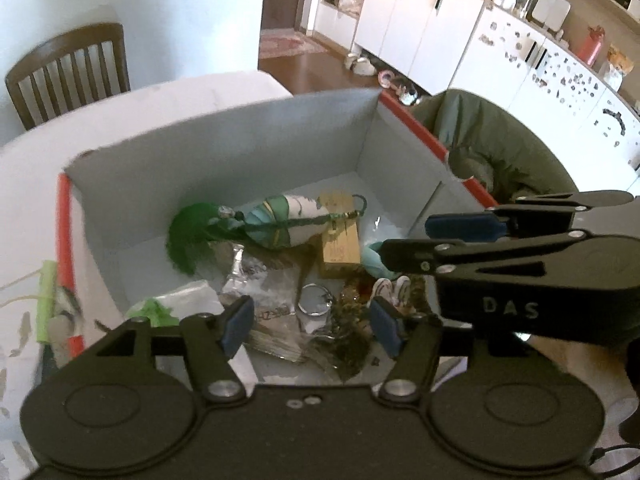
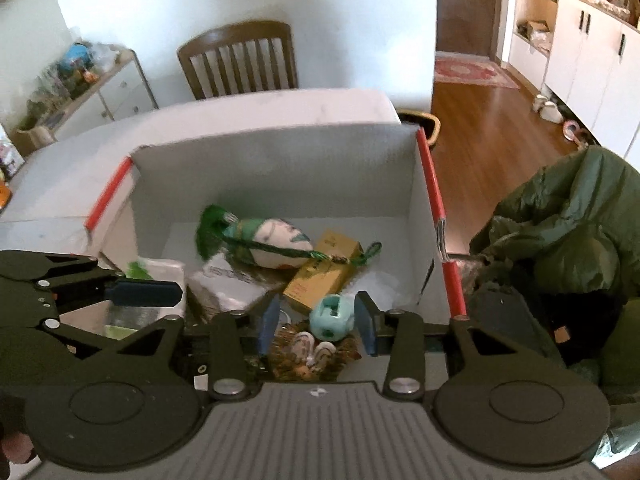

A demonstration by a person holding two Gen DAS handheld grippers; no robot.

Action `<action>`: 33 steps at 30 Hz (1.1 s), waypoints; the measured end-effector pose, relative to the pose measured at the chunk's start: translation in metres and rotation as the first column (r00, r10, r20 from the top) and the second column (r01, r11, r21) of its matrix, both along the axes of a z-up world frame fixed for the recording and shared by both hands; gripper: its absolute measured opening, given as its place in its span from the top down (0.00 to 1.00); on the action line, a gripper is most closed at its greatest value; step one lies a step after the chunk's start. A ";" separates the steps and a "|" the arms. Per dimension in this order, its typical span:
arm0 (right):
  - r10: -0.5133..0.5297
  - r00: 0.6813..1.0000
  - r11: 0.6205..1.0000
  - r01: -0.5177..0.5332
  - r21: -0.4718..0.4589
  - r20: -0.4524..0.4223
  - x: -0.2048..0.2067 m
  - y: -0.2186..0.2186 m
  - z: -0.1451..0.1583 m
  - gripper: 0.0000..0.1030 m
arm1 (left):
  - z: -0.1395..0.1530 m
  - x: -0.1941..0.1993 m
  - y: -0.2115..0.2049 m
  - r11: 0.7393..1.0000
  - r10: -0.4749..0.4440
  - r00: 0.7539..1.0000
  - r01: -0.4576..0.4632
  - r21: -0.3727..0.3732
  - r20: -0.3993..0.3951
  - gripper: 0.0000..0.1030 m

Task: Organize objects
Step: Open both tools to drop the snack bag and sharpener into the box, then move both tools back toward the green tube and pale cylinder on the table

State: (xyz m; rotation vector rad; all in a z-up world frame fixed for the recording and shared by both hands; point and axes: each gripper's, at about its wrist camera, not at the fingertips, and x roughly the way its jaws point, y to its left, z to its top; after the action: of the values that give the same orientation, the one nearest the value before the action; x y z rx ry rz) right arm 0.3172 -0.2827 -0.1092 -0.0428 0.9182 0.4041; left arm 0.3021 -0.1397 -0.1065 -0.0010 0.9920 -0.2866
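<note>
You are holding both claws apart and empty, left claw (image 1: 312,322) and right claw (image 2: 316,324), over the box's (image 2: 280,168) near edge. Inside are already lying a pouch (image 2: 276,246), yellow carton (image 2: 322,276) and teal toy (image 2: 332,318); little seems left outside.

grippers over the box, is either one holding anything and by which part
Nothing is held. The left gripper and the right gripper both hang open above the clutter in the white box.

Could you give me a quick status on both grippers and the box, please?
Left gripper open, empty, over the box. Right gripper open, empty, above the teal toy. Box cluttered: yellow carton, tasselled pouch. Nothing held.
</note>
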 end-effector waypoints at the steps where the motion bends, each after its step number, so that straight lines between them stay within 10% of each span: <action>1: 0.002 1.000 1.000 -0.002 0.005 0.008 -0.003 0.000 0.004 0.61 | 0.004 -0.003 0.002 1.000 0.004 1.000 -0.003 -0.006 0.009 0.39; 15: -0.029 0.994 0.994 0.018 0.105 0.102 -0.043 0.011 0.058 0.56 | 0.064 -0.043 0.058 0.996 0.072 0.986 -0.064 -0.058 0.154 0.28; 33: -0.001 0.981 0.993 -0.021 0.113 0.195 -0.102 0.095 0.082 0.27 | 0.094 -0.078 0.159 0.992 0.124 0.959 -0.114 -0.054 0.255 0.03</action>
State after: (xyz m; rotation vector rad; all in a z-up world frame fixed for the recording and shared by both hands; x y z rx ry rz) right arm 0.2157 -0.1873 -0.0274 0.0181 0.7004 0.4532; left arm 0.2236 0.0195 -0.0126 -0.0575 0.7237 -0.1896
